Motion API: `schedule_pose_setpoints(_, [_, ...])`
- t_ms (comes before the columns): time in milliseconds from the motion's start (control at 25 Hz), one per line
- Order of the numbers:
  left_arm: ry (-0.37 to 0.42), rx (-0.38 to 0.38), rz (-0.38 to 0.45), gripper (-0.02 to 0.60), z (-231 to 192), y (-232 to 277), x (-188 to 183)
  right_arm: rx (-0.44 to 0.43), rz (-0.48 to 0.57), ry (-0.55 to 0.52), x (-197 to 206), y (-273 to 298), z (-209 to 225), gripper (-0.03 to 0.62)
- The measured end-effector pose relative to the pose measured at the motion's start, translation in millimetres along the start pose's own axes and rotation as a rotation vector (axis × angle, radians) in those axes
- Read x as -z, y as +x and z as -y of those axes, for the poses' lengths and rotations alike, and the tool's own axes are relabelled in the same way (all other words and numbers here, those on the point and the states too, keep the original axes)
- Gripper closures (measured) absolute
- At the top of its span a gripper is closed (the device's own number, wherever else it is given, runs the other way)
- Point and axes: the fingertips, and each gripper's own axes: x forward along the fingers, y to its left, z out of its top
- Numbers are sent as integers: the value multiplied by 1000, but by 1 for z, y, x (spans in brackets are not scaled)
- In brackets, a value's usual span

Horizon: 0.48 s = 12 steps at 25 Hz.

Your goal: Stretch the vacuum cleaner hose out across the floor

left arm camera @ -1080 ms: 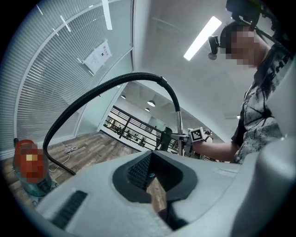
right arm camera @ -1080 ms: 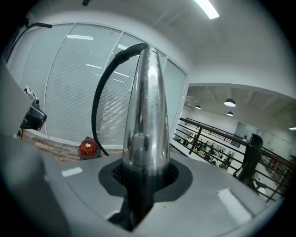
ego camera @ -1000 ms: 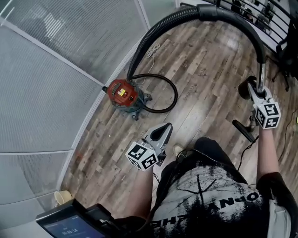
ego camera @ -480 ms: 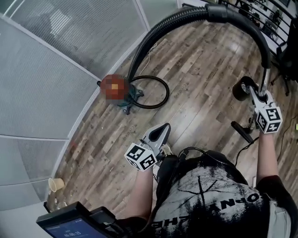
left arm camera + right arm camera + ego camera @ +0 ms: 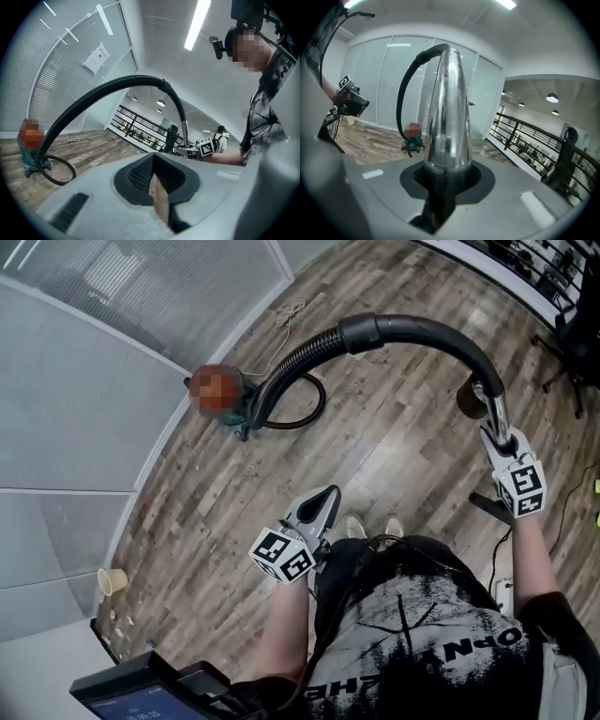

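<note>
Plainly backs away across the wooden floor (image 5: 394,446), with the vacuum cleaner (image 5: 242,412) now farther off than a second ago, hard by the glass wall (image 5: 94,409). Draws the hose (image 5: 412,331) down from a tall, wide arch into a lower, longer sweep running out from the vacuum cleaner. Reads as real progress, though only partway: arcs through the air, not yet laid along the boards, so probably calls for more distance from the vacuum cleaner and then a lowering. Leaves the black cable loop (image 5: 305,413) on the floor right beside the vacuum cleaner.

Clamps the right gripper (image 5: 495,435), jaws partly closed, around the shiny metal tube (image 5: 489,404) at the hose's far end, well away from the vacuum cleaner. Holds the left gripper (image 5: 328,495) pressed fully together on nothing, pointing toward the vacuum cleaner.

Offers little to read. Hides the vacuum cleaner's body, and any brand on it, under a mosaic patch. Shows white letters on the shirt (image 5: 412,615), seemingly "OPN" among them. Carries only black-and-white square markers on both grippers. Leaves the sheet (image 5: 98,57) on the glass wall and the screen (image 5: 141,699) too small to make out.
</note>
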Motion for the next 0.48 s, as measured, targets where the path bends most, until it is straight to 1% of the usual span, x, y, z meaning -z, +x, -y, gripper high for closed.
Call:
schedule_pose_setpoints(120, [4, 25, -25, 581, 11, -1, 14, -5, -5, 51, 21, -15, -10, 511])
schedule_pose_setpoints(280, [3, 70, -37, 581, 22, -5, 28, -2, -14, 120, 40, -45, -21, 511])
schedule_pose_setpoints(360, [9, 95, -42, 581, 29, -7, 34, 11, -27, 129, 45, -63, -23, 511])
schedule_pose_setpoints(480, [2, 118, -57, 581, 39, -13, 48, 42, -50, 111, 58, -90, -21, 511])
